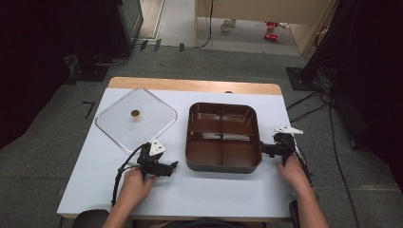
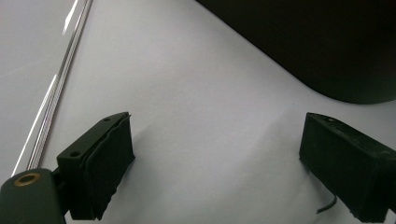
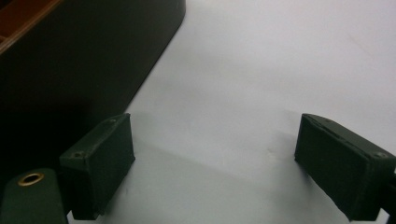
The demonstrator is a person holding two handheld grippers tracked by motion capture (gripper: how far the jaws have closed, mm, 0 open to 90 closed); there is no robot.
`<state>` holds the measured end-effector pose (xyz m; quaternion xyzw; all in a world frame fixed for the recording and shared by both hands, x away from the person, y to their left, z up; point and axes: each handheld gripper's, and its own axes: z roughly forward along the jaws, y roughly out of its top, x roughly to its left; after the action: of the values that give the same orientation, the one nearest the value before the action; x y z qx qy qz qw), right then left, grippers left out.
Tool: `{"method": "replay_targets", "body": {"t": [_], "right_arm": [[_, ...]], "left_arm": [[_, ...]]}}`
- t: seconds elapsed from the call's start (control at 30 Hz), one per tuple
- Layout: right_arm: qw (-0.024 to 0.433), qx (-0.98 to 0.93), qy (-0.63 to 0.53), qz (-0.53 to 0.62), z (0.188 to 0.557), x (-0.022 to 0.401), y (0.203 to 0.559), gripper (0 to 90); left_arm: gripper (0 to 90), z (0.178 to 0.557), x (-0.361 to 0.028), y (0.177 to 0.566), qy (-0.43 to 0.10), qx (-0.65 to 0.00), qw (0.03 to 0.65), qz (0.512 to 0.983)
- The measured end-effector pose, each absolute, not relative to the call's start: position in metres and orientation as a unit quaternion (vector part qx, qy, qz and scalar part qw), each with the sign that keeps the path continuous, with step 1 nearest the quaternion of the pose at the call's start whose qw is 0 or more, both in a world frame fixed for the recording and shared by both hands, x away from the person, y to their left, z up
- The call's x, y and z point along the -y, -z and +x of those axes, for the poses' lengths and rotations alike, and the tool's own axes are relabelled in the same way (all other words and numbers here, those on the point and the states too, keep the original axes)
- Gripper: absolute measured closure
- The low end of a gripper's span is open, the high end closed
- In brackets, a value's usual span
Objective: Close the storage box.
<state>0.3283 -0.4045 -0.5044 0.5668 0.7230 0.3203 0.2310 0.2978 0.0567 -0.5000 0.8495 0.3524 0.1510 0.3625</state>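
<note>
I am reading left to right: the clear square glass lid (image 1: 136,119) is lying flat at far left. My left gripper (image 1: 169,167), jaws apart and empty, is sitting just left of the dark brown four-compartment tray (image 1: 223,164). My right gripper (image 1: 264,149), also spread, is flanking its right wall.

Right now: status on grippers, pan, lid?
Left gripper open, right gripper open, both empty. Divided pan uncovered between them. Glass lid flat at pan's left. Nothing in the way.
</note>
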Motion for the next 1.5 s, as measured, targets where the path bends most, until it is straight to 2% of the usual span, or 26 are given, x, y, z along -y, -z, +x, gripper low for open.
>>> {"method": "replay_targets", "body": {"t": [1.17,1.3,1.37,1.5], "right_arm": [[0.23,-0.723,-0.32,0.567,0.328,0.405,0.504,11.1],[0.23,-0.723,-0.32,0.567,0.329,0.405,0.504,11.1],[0.23,-0.723,-0.321,0.567,0.328,0.405,0.504,11.1],[0.23,-0.723,-0.321,0.567,0.328,0.405,0.504,11.1]], "left_arm": [[9.8,0.298,-0.057,0.5,-0.152,-0.353,0.363,0.849],[16.1,0.296,-0.055,0.499,-0.157,-0.357,0.369,0.844],[25.4,0.294,-0.047,0.497,-0.174,-0.387,0.36,0.831],[25.1,0.295,-0.046,0.496,-0.173,-0.395,0.353,0.83]]}}
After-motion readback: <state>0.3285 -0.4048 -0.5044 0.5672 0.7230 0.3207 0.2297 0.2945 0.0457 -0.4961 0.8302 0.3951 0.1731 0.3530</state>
